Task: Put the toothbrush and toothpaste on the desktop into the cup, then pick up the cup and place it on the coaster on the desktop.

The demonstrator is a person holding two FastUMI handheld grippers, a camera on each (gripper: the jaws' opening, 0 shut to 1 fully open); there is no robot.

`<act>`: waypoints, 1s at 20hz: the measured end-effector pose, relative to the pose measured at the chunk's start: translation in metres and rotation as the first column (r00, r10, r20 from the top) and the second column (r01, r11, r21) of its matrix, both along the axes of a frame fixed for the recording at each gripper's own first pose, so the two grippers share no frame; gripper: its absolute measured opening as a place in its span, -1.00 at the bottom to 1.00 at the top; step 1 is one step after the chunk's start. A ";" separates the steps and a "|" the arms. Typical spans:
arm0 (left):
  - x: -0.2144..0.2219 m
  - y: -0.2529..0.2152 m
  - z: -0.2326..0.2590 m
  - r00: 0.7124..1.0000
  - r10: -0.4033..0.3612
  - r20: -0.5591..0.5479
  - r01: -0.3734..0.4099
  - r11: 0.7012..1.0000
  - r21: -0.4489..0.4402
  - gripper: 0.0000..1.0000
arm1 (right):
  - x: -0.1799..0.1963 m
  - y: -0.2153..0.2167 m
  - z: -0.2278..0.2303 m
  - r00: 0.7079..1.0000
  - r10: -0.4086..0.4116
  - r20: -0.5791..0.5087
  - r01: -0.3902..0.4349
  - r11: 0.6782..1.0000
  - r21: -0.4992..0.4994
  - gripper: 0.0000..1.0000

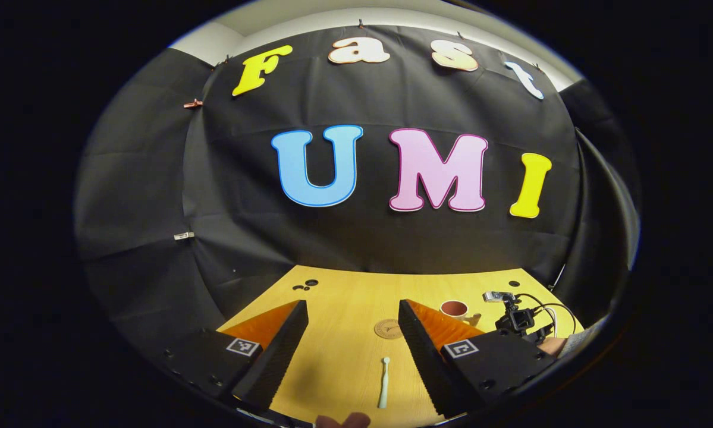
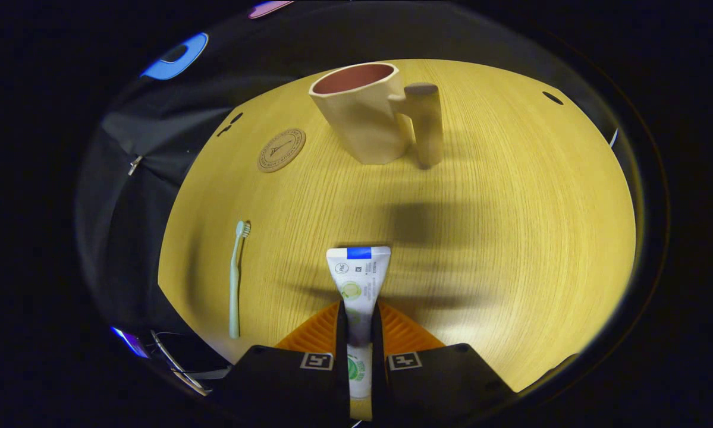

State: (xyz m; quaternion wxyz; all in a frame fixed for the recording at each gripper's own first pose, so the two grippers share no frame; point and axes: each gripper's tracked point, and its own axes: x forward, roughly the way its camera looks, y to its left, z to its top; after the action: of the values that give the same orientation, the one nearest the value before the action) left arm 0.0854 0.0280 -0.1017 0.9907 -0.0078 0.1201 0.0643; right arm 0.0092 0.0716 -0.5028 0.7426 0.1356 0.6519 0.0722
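Toothpaste clamped lengthwise in right gripper, flat end toward cup, cap hidden; left gripper open.

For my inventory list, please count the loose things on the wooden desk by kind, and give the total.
Toothbrush: 1
Toothpaste tube, held in the right gripper: 1
Cup: 1
Coaster: 1
Total: 4

Left gripper view faces the wall; right looks down; both share the desktop.
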 end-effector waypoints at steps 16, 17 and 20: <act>0.062 -0.048 -0.215 0.863 -0.163 -0.479 0.102 0.983 -0.150 0.88 | 0.035 -0.075 0.073 0.944 -0.200 0.262 0.164 0.974 0.154 -0.73; 0.063 -0.049 -0.225 0.849 -0.164 -0.501 0.102 0.984 -0.148 0.88 | 0.036 -0.080 0.076 0.942 -0.208 0.262 0.170 0.973 0.158 -0.73; 0.066 -0.049 -0.259 0.808 -0.164 -0.566 0.093 0.984 -0.152 0.88 | 0.040 -0.089 0.083 0.940 -0.197 0.279 0.161 0.976 0.145 -0.74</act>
State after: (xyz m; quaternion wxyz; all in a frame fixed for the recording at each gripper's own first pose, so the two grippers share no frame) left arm 0.1512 -0.0207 -0.3602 0.9076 -0.0378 0.4180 -0.0107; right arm 0.0494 -0.0178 -0.4197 0.8244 0.2267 0.5148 0.0626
